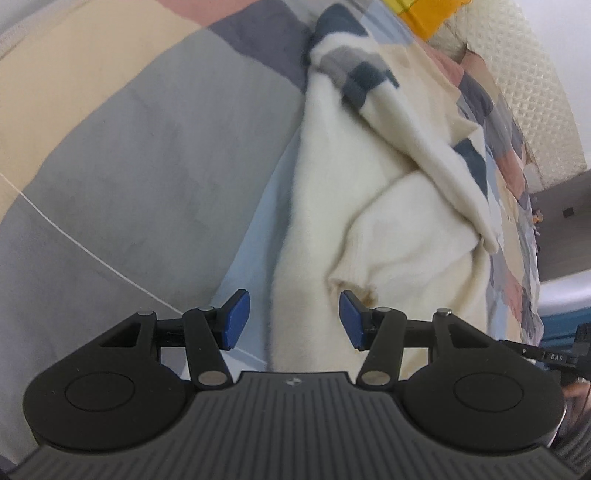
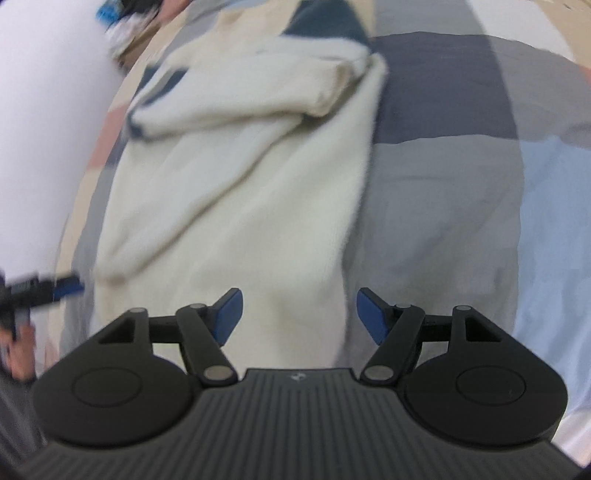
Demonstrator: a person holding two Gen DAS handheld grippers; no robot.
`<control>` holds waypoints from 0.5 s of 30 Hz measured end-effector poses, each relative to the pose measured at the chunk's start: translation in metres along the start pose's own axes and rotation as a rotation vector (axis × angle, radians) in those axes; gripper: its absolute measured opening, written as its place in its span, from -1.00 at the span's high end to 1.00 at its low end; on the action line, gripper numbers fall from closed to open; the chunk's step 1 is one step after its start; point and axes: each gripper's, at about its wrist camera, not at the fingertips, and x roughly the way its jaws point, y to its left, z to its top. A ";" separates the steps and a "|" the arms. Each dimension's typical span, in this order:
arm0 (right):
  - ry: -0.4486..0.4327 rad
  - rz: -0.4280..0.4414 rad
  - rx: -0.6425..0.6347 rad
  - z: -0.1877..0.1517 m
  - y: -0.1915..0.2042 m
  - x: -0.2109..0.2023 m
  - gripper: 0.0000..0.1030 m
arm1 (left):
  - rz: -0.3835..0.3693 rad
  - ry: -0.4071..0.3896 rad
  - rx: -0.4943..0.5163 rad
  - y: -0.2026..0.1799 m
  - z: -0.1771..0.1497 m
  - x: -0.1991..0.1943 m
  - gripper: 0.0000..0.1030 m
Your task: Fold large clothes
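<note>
A cream knitted sweater with dark blue and grey blocks near its far end lies on a patchwork bedspread; its sleeves are folded across the body. My left gripper is open and empty, just above the sweater's near end. In the right wrist view the same sweater lies ahead. My right gripper is open and empty over its near hem. The left gripper's tip shows at the left edge of the right wrist view.
The bedspread has grey, beige, pink and light blue patches. A yellow cushion and a quilted cream headboard lie beyond the sweater. A white wall is at the left in the right wrist view.
</note>
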 end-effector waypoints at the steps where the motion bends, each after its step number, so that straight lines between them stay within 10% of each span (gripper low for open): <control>1: 0.018 0.000 -0.019 0.001 -0.002 0.000 -0.36 | -0.005 0.014 0.002 0.003 -0.001 0.003 -0.16; 15: 0.178 0.015 0.110 0.001 -0.024 0.063 -0.41 | -0.184 0.136 0.102 0.011 0.005 0.057 -0.16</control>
